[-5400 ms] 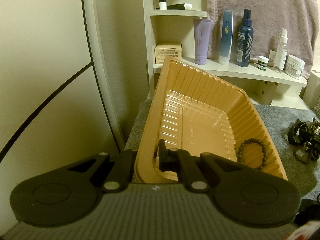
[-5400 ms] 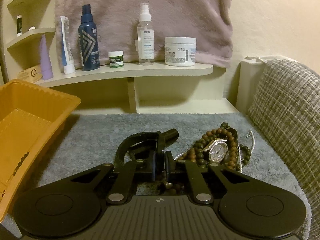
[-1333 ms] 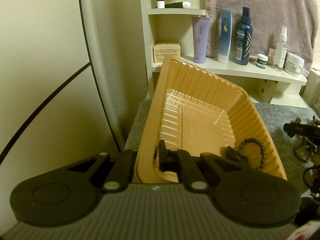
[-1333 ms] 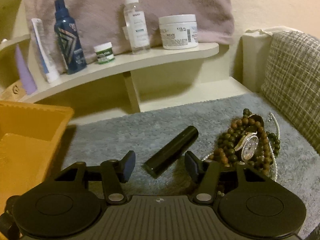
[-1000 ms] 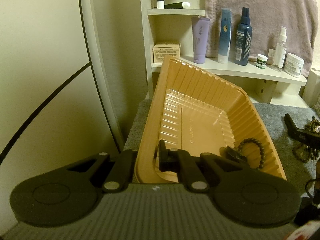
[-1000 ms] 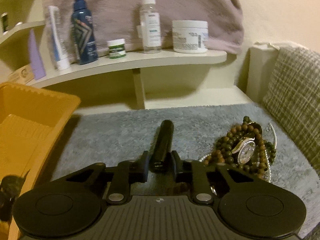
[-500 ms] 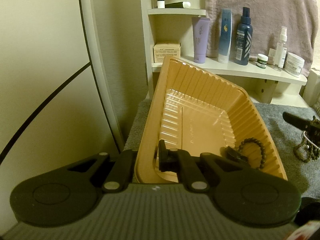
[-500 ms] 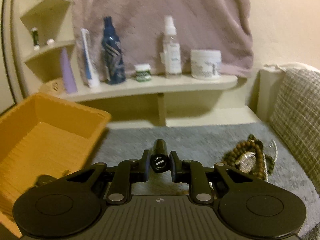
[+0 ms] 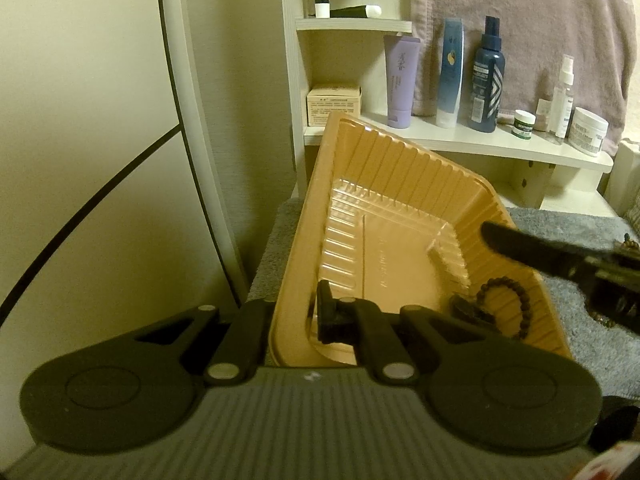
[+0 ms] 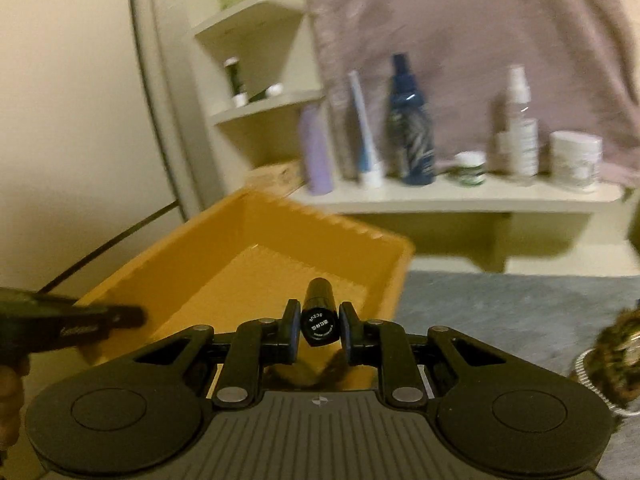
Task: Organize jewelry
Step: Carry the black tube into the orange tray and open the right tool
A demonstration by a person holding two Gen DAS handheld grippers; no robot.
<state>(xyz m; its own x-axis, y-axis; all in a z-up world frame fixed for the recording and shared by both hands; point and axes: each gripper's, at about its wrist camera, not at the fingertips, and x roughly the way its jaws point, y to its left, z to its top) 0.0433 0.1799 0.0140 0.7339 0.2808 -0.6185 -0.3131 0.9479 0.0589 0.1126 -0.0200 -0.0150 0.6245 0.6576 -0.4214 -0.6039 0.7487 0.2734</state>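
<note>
My left gripper (image 9: 294, 320) is shut on the near wall of the orange tray (image 9: 308, 240) and holds it tilted up. A dark bead bracelet (image 9: 508, 300) and a small black piece (image 9: 466, 308) lie in the tray's lower right corner. My right gripper (image 10: 319, 320) is shut on a black tube (image 10: 319, 312), held above the tray (image 10: 248, 236) near its right rim. The tube also shows in the left wrist view (image 9: 520, 246), pointing in over the tray's right wall. A pile of beads and a watch (image 10: 616, 356) lies on the grey mat at the right.
A cream shelf (image 9: 460, 140) behind the tray holds bottles, tubes and jars, with a mauve towel (image 9: 520, 20) hanging above. The grey mat (image 10: 500, 312) covers the surface. A cream wall panel is on the left.
My right gripper closed on the black tube, lifted it off the mat and carried it left to above the tray. The left gripper and tray have stayed put.
</note>
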